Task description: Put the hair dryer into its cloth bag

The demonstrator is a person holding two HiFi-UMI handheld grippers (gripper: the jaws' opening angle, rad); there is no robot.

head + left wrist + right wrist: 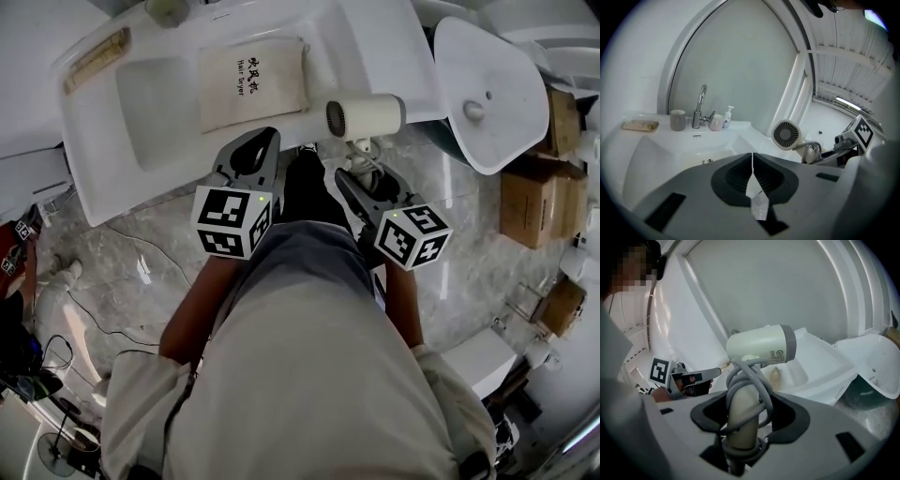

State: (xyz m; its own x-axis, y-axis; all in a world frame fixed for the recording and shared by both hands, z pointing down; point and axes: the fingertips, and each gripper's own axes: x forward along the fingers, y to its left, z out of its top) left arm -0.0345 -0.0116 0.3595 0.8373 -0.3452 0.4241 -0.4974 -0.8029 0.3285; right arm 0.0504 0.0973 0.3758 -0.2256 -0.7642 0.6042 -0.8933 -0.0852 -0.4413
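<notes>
The beige cloth bag [251, 82] with dark print lies flat in the white washbasin [112, 169]. Just off the basin's right front corner, the cream hair dryer [366, 117] hangs in the air. My right gripper [349, 174] is shut on its handle, which has the grey cord wound round it [743, 408]. The barrel [761, 345] points sideways above the jaws of my right gripper [745, 404]. My left gripper [268, 139] is shut and holds nothing, hovering at the basin's front edge below the bag. In the left gripper view the dryer's rear grille [786, 135] shows to the right of my left gripper [752, 157].
A chrome tap [699, 105], a grey cup [678, 119], a small soap bottle [727, 116] and a flat packet [641, 125] stand along the basin's back. A second loose basin [487, 94] and cardboard boxes [539, 187] lie on the right. Cables [122, 272] run over the marble floor.
</notes>
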